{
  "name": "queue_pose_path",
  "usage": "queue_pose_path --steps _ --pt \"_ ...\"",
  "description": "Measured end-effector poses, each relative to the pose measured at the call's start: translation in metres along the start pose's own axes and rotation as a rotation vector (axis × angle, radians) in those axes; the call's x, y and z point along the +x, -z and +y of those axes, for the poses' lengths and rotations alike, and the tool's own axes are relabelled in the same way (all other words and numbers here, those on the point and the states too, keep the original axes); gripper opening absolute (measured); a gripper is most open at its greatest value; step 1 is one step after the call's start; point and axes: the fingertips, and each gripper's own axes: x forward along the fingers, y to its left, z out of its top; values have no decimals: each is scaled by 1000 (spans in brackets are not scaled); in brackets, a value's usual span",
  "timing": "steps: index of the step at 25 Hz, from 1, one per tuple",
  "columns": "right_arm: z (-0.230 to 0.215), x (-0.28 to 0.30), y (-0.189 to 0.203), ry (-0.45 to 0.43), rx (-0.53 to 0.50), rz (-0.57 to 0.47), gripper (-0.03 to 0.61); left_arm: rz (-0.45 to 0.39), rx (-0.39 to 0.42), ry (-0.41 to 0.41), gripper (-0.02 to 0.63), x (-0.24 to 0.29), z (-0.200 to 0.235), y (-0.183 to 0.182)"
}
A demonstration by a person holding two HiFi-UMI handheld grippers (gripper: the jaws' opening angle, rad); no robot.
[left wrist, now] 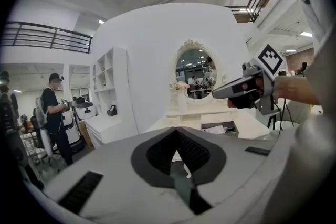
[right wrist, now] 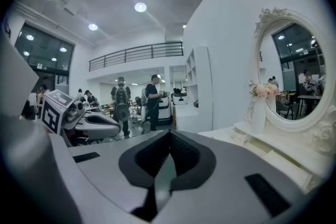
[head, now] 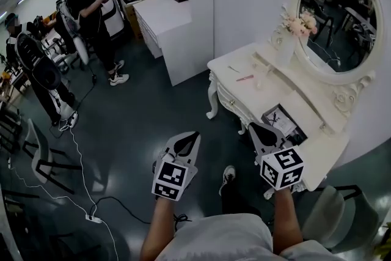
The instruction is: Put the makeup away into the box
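Hanging in front of the white dressing table [head: 278,95], the left gripper [head: 188,139] and the right gripper [head: 258,129] both have their jaws pressed together with nothing between them, so neither is ready to take anything yet. The box [head: 272,112], an open compartment sunk into the tabletop with some items already in it, sits just at one o'clock of the right gripper's tip. The makeup left out lies well apart from the box, toward eleven o'clock. It is a thin pink stick [head: 245,77] lying flat on the top and a paler sliver [head: 234,69] near it at ten o'clock; exactly what they are is too small to tell. The main risk, as I judge it, is the pick itself. A slim stick flat on a smooth top gives the jaws little to bite. Jaws that arrive shut or barely parted would push it instead, so it could roll to the table's edge at nine o'clock and drop to the floor [head: 153,101]. A reach toward the stick also passes near the vase of flowers [head: 288,43] at two o'clock of it, which a careless swing could knock over. A slanted release over the already filled box could leave the stick propped on its rim.
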Motion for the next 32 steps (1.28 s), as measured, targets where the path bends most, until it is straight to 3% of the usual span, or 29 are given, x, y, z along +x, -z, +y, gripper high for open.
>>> queue_pose_path --steps 5,17,23,32 --pt "-53 54 -4 -4 21 35 0 30 31 25 4 61 21 -8" --pt "-170 162 -35 15 -12 60 0 89 19 12 5 207 75 -31" --pt "-200 193 -29 -16 -11 112 0 117 9 18 4 254 89 -33" --pt "-215 224 -35 -105 -10 91 0 141 8 16 5 299 106 -32"
